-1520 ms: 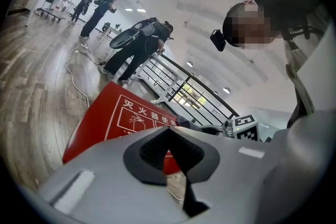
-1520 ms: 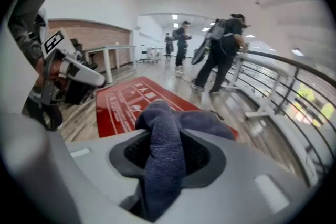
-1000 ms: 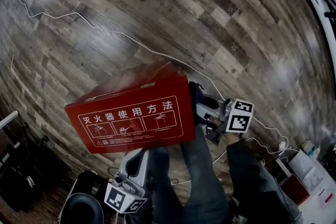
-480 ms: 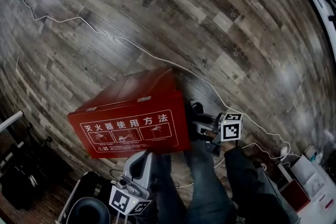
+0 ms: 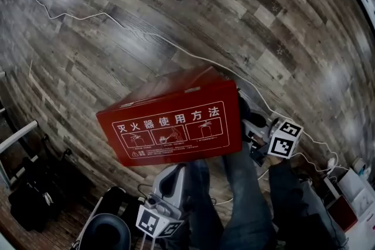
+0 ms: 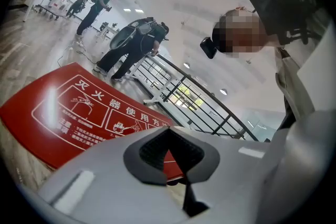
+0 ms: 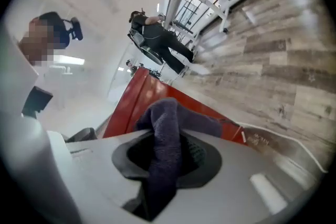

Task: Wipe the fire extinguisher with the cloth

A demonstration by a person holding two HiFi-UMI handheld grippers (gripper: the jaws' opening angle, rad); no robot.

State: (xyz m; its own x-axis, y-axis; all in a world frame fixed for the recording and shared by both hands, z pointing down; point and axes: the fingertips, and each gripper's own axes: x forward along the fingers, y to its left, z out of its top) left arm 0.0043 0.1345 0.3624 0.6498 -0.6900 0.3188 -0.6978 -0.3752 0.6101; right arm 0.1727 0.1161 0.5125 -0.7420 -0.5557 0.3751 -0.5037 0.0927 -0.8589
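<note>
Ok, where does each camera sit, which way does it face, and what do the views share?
Head view: on the person's head, steeply down at the red box on the wood floor; shows left gripper, right gripper, legs.
Left gripper view: on that gripper, along its jaws, shut on the box's edge, across its printed face.
Right gripper view: on that gripper, along jaws clamping the dark cloth, toward the box.
Shared: all show the red box.

White characters run along the top edge of the red box's (image 5: 176,103) front face: 灭火器使用方法. Three framed pictograms (image 5: 169,134) sit just under them. There's finer print (image 5: 140,153) at the lower left corner, too small to read.
</note>
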